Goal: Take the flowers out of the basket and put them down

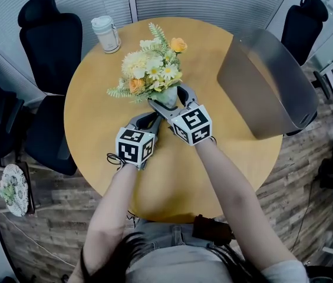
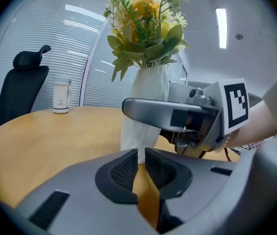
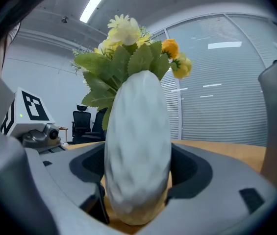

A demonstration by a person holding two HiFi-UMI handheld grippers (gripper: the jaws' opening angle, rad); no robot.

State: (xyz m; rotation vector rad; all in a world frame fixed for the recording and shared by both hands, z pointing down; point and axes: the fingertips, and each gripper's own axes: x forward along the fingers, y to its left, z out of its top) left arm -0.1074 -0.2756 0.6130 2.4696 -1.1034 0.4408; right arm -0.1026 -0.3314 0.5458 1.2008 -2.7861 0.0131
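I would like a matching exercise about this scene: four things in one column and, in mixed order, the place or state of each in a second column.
Things:
1 white vase
2 lidded cup
3 left tongs
4 flowers

Places or states:
A near the edge of the table, left of the bouquet in the head view
B jaws almost together, a narrow gap
C clamped in the right tongs
D standing in the vase

Pairs: 1-C, 2-A, 3-B, 4-D
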